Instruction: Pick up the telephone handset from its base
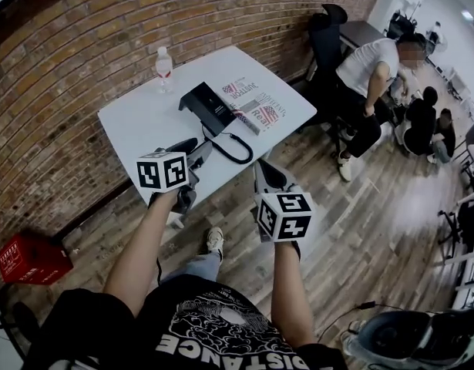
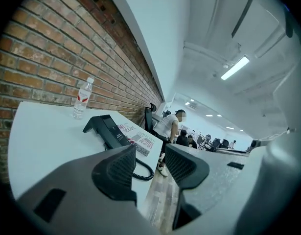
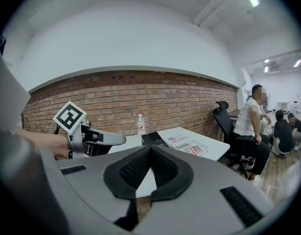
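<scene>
1. The telephone handset (image 1: pixel 208 108) is lying in its base (image 1: pixel 218 112) near the middle of the white table (image 1: pixel 136 122). Both are black, so the line between them is hard to make out.
2. The left gripper (image 1: pixel 195 154) is hovering over the table's near edge, and the phone is sitting just ahead of its tips. Its jaws are standing wide apart with nothing between them.
3. In the left gripper view the handset (image 2: pixel 105 130) is showing above the left-hand pad, to the left of the gap. The left gripper (image 2: pixel 150 166) is therefore not yet lining up with it.
4. The handset's long axis is running on a diagonal across the table, from far-left to near-right in the head view. I judge that the open jaws are needing to straddle it across that line, not along it.
5. The coiled cord (image 1: pixel 233 148) is looping out on the near-right side of the phone, beside the left gripper's path.
6. The right gripper (image 1: pixel 267 177) is hanging off the table's near-right edge, over the wooden floor, farther from the phone. Its jaws are meeting at the tips and holding nothing (image 3: pixel 150 153).
7. The left hand is the nearer one and is standing ready, so the pick-up is looking like its job.
</scene>
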A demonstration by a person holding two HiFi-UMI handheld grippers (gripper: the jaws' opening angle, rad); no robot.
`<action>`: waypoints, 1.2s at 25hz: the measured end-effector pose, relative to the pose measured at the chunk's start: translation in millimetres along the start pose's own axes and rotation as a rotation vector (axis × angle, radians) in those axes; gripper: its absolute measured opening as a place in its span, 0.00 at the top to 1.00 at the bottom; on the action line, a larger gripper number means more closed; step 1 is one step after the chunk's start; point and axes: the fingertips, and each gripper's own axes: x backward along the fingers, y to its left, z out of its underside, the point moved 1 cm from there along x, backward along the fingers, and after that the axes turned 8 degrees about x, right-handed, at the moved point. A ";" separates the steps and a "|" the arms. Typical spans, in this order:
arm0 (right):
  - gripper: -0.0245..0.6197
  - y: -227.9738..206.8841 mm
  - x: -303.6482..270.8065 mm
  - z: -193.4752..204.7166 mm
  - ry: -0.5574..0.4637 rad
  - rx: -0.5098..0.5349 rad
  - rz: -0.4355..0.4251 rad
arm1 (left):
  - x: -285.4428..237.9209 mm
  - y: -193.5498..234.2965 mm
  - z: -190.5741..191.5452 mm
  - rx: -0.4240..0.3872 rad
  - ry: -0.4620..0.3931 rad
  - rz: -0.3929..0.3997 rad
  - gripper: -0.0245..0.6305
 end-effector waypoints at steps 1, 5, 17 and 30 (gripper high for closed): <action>0.96 -2.4 -8.2 -0.4 0.003 0.006 -0.008 | -6.8 5.7 -2.1 0.018 -0.003 0.000 0.70; 0.96 -15.3 -44.9 -2.4 0.023 0.034 -0.049 | -35.8 33.5 -6.2 0.097 -0.011 -0.006 0.70; 0.96 -51.2 -162.9 -22.5 0.082 0.062 -0.144 | -109.2 118.3 -22.7 0.241 0.022 -0.031 0.70; 0.96 -87.2 -223.8 -10.8 0.157 0.056 -0.141 | -161.7 173.5 -22.8 0.406 0.025 0.001 0.70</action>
